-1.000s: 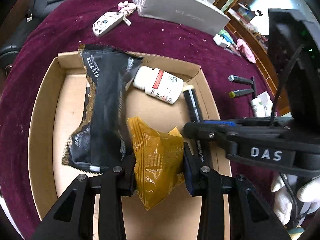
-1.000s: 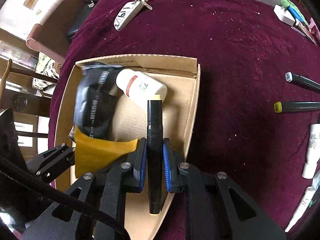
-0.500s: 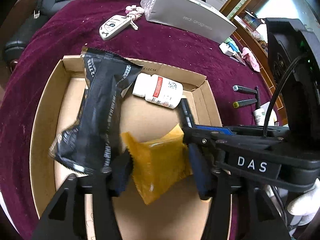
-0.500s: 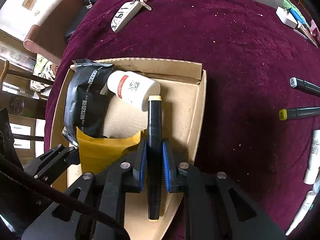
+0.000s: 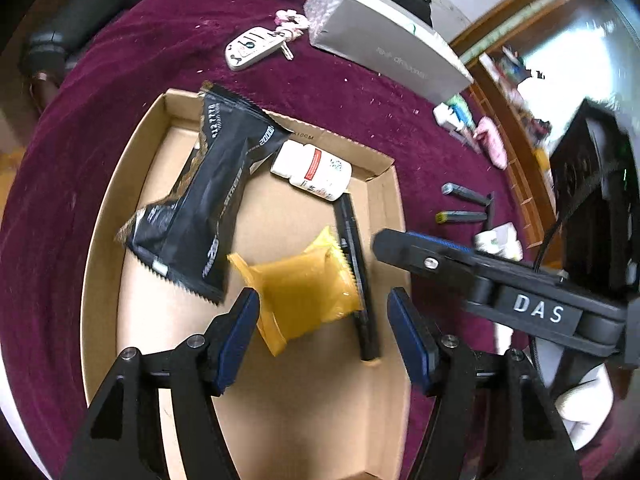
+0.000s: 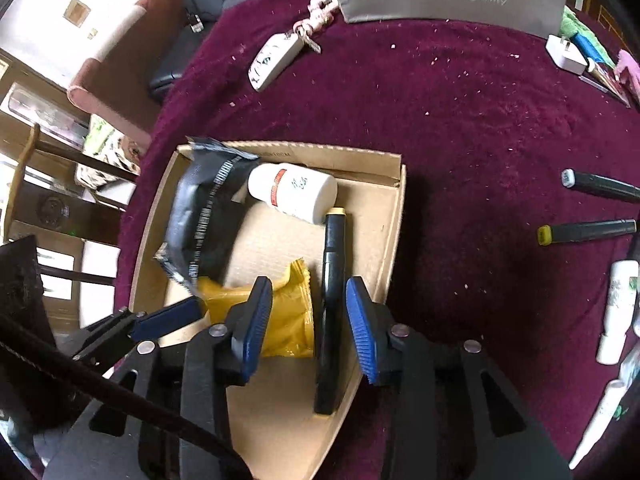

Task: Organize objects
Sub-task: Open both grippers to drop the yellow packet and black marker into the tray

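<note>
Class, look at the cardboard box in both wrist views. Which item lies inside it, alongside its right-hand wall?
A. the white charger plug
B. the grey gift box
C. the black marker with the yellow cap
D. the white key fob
C: the black marker lies flat on the floor of the cardboard box beside that wall, next to the yellow packet; the other three sit out on the cloth.

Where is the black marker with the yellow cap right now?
In both wrist views the black marker with the yellow cap lies in the cardboard box along its right wall, beside the yellow packet, its cap by the white pill bottle.
</note>
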Tool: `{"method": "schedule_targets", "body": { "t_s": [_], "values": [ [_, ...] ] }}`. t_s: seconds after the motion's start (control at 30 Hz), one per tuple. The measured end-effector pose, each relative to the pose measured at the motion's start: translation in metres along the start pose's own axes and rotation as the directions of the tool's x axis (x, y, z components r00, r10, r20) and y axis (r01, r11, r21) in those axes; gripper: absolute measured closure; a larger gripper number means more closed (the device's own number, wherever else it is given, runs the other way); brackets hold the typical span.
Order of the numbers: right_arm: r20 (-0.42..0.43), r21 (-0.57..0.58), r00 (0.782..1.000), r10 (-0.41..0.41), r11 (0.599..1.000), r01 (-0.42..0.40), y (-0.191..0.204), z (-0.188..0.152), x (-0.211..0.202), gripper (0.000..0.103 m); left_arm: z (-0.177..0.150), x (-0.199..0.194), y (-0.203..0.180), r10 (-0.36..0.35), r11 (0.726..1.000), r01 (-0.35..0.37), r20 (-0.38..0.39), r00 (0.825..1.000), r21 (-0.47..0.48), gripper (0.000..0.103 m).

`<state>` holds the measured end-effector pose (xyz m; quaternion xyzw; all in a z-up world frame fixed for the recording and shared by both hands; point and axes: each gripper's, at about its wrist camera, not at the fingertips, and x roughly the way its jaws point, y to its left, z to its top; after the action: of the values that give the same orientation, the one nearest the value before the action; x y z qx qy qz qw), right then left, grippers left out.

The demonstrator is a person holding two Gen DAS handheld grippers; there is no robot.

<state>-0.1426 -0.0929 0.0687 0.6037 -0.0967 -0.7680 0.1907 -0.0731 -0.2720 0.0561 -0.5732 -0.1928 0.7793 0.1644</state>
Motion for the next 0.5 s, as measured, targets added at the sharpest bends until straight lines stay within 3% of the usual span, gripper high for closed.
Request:
{"method": "schedule_targets", "body": {
  "t_s": [0.1,0.23,0.5],
  "values": [
    [0.027,0.024,0.999,0.034,0.999,-0.035,-0.005,-0.007,-0.014,0.058,-0.003,-0.008,0.004,-0.064,0.995,0.064,0.0,0.998,-0.07,0.043],
    [0.058,0.066,0.995,0.076,0.995,-0.079,-0.022,-0.016,-0.034,0.057,-0.005,-0.015,-0.006,-0.103,0.988,0.103,0.009,0.995,-0.114,0.043],
    [0.119,0.151,0.988,0.096,0.982,-0.113,-0.082,-0.05,-0.074,0.056,-0.011,-0.014,-0.073,-0.155,0.986,0.156,0.011,0.988,-0.055,0.042]
  ]
}}
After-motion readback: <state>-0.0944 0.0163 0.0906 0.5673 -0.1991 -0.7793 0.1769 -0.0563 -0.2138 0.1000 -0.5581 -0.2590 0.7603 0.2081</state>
